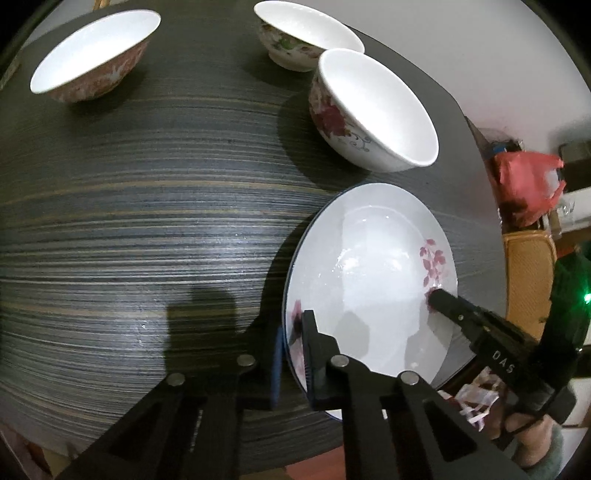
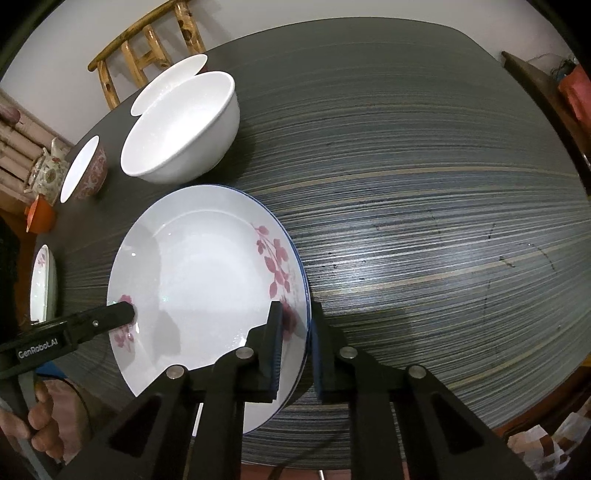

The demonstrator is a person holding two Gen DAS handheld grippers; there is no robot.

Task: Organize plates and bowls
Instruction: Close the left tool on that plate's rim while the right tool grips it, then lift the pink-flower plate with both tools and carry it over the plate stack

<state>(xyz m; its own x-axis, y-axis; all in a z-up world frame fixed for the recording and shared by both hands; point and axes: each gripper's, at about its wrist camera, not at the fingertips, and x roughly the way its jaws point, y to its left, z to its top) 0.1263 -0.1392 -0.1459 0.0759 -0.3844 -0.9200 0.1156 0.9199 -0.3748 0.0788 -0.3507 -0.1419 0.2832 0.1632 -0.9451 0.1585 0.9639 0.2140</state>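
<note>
Left wrist view: the left gripper straddles the near-left rim of the plate, fingers close on either side; firm clamping cannot be confirmed. The floral bowl stands just beyond the plate.

Right wrist view: the right gripper straddles the plate's opposite rim likewise, with a small gap visible. The white bowl sits just beyond the plate.

Risk: uneven lifting could slip the glazed rim free.

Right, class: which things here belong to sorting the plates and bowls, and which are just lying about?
Belong to the job: plate, small plate, rose bowl, green-flowered bowl, pink bowl.
Just lying about: teapot, wooden chair, red bag.
</note>
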